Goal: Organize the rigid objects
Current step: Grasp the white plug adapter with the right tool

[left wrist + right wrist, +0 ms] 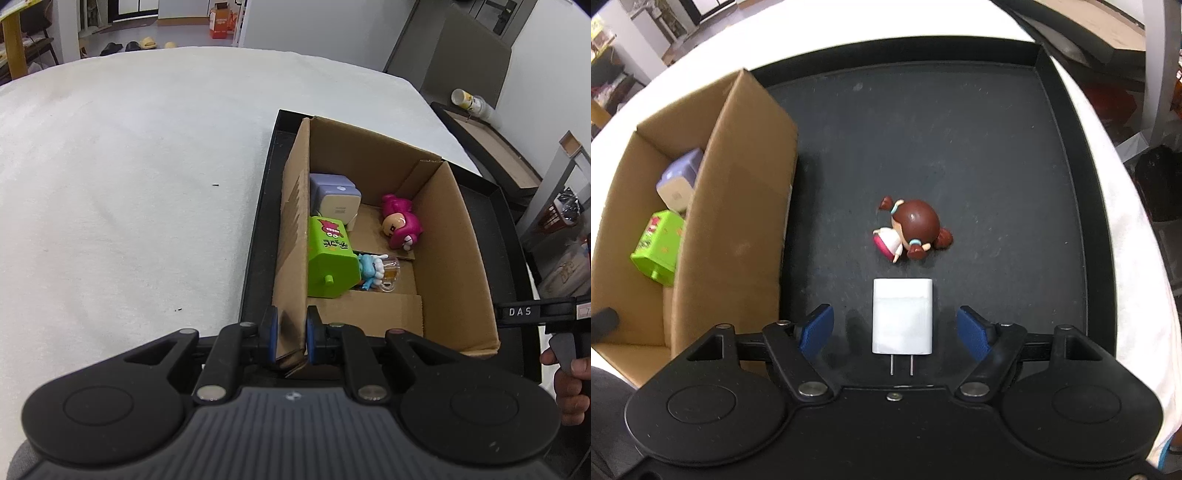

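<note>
Only two left — charger [902, 320], doll [913, 232]

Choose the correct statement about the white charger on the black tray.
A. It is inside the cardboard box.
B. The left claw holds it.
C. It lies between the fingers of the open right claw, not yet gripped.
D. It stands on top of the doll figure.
C: in the right wrist view the white charger lies flat on the black tray, with the right claw open around it and both blue pads clear of its sides.
</note>
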A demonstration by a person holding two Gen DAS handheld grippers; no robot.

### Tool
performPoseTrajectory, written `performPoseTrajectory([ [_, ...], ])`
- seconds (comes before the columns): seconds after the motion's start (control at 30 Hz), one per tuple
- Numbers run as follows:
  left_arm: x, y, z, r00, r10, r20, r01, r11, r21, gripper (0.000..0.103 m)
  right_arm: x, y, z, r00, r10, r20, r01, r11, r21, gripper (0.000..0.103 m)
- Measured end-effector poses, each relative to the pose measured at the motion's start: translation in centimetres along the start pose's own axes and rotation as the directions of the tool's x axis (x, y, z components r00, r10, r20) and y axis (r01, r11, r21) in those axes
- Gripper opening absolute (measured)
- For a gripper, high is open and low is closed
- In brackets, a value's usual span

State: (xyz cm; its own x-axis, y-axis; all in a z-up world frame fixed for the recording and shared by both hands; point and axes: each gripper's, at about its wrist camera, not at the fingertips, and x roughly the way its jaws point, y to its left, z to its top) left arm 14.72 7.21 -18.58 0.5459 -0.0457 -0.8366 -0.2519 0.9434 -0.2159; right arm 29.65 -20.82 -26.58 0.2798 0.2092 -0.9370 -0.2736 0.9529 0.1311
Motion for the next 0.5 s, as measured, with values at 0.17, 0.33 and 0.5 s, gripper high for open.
performPoseTrajectory([
  [0.17,0.0,-0.3,0.0,1.0,0.023,-0.002,-0.023,1.0,0.008,0.014,1.1,-0.1,0.1,0.999,0.008,-0.038,-0.008,1.0,0.001,0.045],
  [0.33,0.0,-0.5,0.0,0.999,0.035,-0.002,-0.035,0.999,0.012,0.014,1.3,-0.2,0.1,0.999,0.018,-0.04,-0.017,1.0,0.007,0.037],
  [0.5,-0.1,-0.7,0.0,0.999,0.04,-0.003,-0.04,0.999,0.018,0.014,0.6,-0.6,0.1,0.998,0.05,-0.026,-0.049,0.998,0.037,0.037],
])
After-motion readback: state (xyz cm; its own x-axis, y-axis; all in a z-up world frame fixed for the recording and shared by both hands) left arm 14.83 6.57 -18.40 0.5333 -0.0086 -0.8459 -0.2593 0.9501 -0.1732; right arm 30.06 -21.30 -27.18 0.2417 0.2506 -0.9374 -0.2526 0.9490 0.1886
